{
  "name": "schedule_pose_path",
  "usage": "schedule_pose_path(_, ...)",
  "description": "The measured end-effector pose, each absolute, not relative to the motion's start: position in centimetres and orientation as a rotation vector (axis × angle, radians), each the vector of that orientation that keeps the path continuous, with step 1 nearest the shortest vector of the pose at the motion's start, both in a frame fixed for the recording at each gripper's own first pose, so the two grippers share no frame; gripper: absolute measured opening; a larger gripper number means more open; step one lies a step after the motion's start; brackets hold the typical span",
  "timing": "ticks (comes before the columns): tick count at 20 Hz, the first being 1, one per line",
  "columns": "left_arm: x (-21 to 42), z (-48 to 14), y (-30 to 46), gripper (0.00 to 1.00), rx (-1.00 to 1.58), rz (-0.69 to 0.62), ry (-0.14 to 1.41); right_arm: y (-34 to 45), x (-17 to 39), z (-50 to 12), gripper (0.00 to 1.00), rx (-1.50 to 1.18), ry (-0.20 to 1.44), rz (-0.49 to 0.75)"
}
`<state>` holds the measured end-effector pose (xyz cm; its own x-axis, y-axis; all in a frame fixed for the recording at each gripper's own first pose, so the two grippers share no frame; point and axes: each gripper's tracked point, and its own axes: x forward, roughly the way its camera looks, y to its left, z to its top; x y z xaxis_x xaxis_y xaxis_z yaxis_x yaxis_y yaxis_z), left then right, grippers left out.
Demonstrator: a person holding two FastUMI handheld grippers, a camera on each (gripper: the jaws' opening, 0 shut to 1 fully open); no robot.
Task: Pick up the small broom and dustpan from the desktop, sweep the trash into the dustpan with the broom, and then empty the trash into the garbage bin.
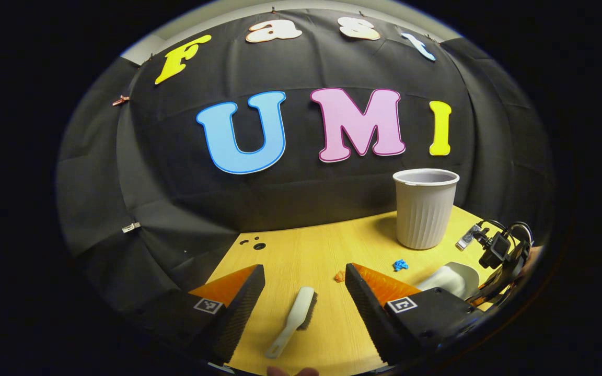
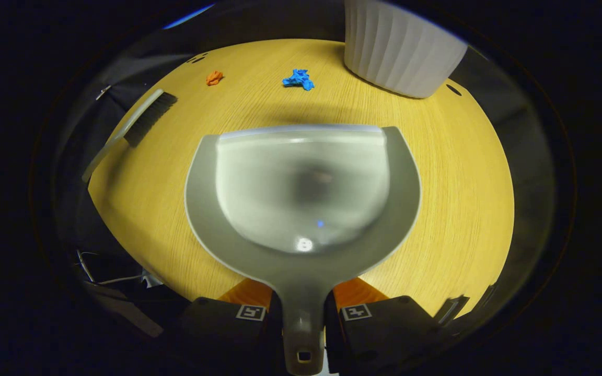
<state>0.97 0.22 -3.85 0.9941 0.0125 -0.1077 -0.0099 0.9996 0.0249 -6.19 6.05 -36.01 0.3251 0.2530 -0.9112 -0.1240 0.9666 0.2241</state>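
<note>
Left tool – black housings, square coded markers; right tool alike.

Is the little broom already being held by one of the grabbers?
No, the broom lies flat on the desk between the left gripper's open jaws, untouched.

The desk is yellow wood with a fine straight grain. The dustpan is grey, its scoop paler and glossy. The broom has a white handle and dark bristles. Toward the desk's far edge stands the garbage bin, pale grey-white with vertical ribs. One scrap of trash is bright blue, the other scrap orange.
</note>
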Motion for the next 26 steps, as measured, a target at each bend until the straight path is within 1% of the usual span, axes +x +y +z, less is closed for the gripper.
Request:
schedule_pose_path(3,1.7,-4.5,0.4,0.98,0.034,-0.003,0.141,5.8,-6.2,-35.1,0.37,0.122,1.183,0.267)
schedule_pose_path(6,2.8,-6.6,0.9,0.98,0.044,-0.041,0.224,4.9,-6.7,-34.5,0.37,0.063,1.154,0.277)
schedule_pose_path(9,3.8,-10.2,1.3,0.98,0.061,-0.080,0.378,4.2,-7.1,-33.5,0.36,0.046,1.117,0.280)
schedule_pose_path(13,4.1,-16.5,1.7,0.98,0.066,-0.148,0.633,3.3,-7.8,-32.7,0.36,0.050,1.104,0.276)
schedule_pose_path(16,4.7,-21.0,3.1,0.98,0.073,-0.166,0.799,2.6,-8.2,-32.4,0.36,0.056,1.099,0.265)
schedule_pose_path(17,5.0,-22.3,3.6,0.98,0.086,-0.168,0.845,2.5,-8.3,-32.3,0.41,0.062,1.099,0.261)
schedule_pose_path(18,5.2,-23.5,4.1,0.94,0.100,-0.172,0.889,2.4,-8.4,-32.2,0.36,0.067,1.099,0.257)
schedule_pose_path(22,6.0,-28.2,4.8,0.92,0.110,-0.173,1.031,2.1,-8.7,-31.9,0.36,0.080,1.094,0.242)
schedule_pose_path(26,6.3,-29.9,4.7,0.88,0.067,-0.183,1.089,1.6,-8.9,-31.9,0.36,0.084,1.100,0.231)
